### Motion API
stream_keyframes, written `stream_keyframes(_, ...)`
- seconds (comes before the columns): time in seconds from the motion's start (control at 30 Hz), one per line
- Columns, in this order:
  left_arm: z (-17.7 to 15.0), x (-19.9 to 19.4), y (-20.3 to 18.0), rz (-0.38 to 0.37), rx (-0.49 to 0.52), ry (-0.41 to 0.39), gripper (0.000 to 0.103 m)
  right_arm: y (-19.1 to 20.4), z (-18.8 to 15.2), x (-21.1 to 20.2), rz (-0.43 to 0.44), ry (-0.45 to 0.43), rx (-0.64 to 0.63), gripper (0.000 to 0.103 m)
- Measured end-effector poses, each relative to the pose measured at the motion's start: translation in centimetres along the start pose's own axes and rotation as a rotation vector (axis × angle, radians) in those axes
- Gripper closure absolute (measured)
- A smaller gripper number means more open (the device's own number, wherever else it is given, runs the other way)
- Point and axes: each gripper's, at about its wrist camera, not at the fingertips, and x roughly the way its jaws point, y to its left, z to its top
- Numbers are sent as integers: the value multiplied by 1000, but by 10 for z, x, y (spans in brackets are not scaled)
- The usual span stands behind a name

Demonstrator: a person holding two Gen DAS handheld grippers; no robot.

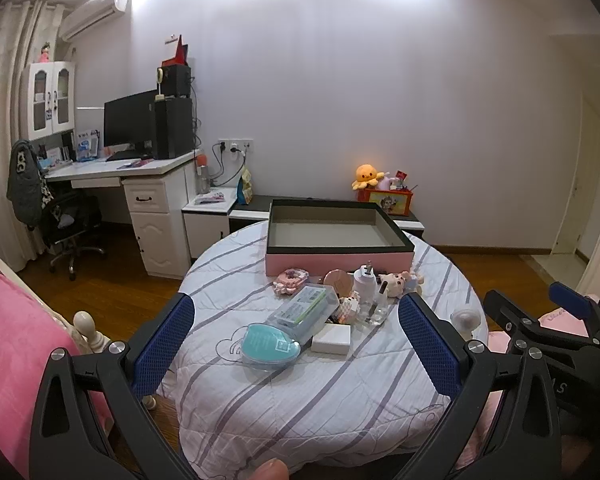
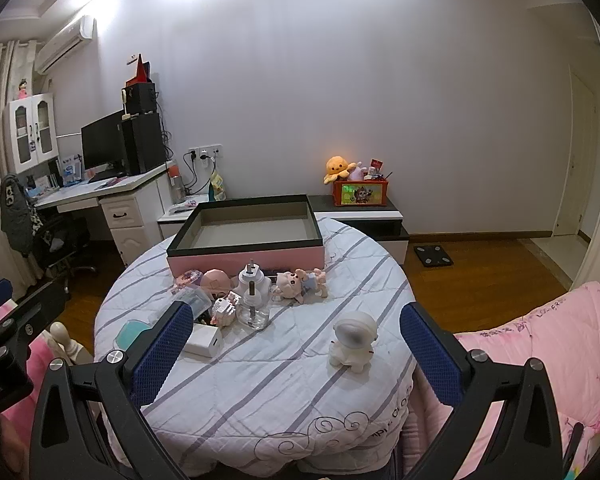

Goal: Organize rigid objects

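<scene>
A round table under a striped cloth (image 1: pixel 300 400) holds a pink open box with a black rim (image 1: pixel 340 266) at its far side. In front of the box lie a clear plastic case (image 1: pixel 306 312), a teal pouch (image 1: pixel 270 346), a small white box (image 1: pixel 332 340), a white plug-in device (image 2: pixel 254 280), a glass bottle (image 2: pixel 253 312), a pig plush (image 2: pixel 300 282) and a block figure (image 2: pixel 224 310). A white astronaut figure (image 2: pixel 354 340) stands alone at the near right. My left gripper (image 1: pixel 296 340) and right gripper (image 2: pixel 298 348) hover open over the near edge, holding nothing.
A bed with pink bedding (image 2: pixel 540 344) lies right of the table, and a pink blanket (image 1: pixel 12 340) lies to its left. Behind are a white desk with a monitor (image 1: pixel 130 124), an office chair (image 1: pixel 70 220) and a low cabinet with a toy bin (image 2: pixel 360 194). A scale (image 2: pixel 432 255) lies on the wooden floor.
</scene>
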Motion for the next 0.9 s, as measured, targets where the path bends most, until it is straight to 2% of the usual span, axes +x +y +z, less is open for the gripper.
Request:
stream_keyframes(0.4, -14, 19, 0, -18, -4, 38, 0, -5, -7, 20, -16, 47, 1, 0)
stream_keyframes(0.57, -27, 41, 4, -25, -19, 77, 0, -14, -17, 41, -40, 93, 10, 0)
stream_keyframes(0.9, -63, 95, 22, 7, -49, 185, 0, -47, -42, 89, -103, 197, 61, 0)
